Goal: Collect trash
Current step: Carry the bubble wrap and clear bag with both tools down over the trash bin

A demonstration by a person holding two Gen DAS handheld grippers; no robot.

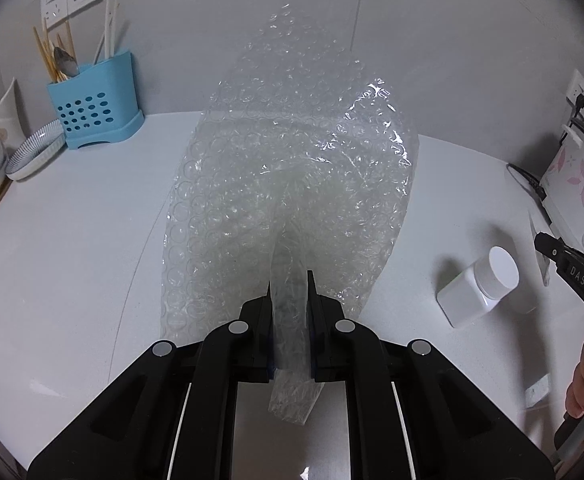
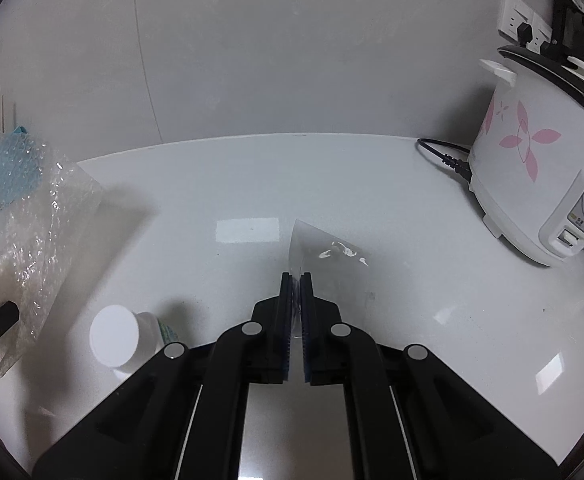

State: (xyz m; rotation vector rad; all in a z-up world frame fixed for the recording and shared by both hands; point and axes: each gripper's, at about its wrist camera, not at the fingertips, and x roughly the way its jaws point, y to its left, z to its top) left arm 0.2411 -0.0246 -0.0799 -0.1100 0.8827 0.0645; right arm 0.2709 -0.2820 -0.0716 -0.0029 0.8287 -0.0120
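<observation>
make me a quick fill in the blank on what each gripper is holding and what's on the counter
1. The left gripper is shut on a sheet of ____ wrap.
2. The right gripper pinches a thin piece of clear ____.
3. The white bottle on the counter lies on its ____.
4. The rice cooker has ____ flowers printed on it.

Missing words: bubble; plastic; side; pink

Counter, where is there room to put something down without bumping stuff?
The middle of the white counter is bare, between the bubble wrap on the left and the rice cooker with its cord on the right. It gets crowded at the far left by the blue utensil holder and bowl, and near the white bottle.
</observation>
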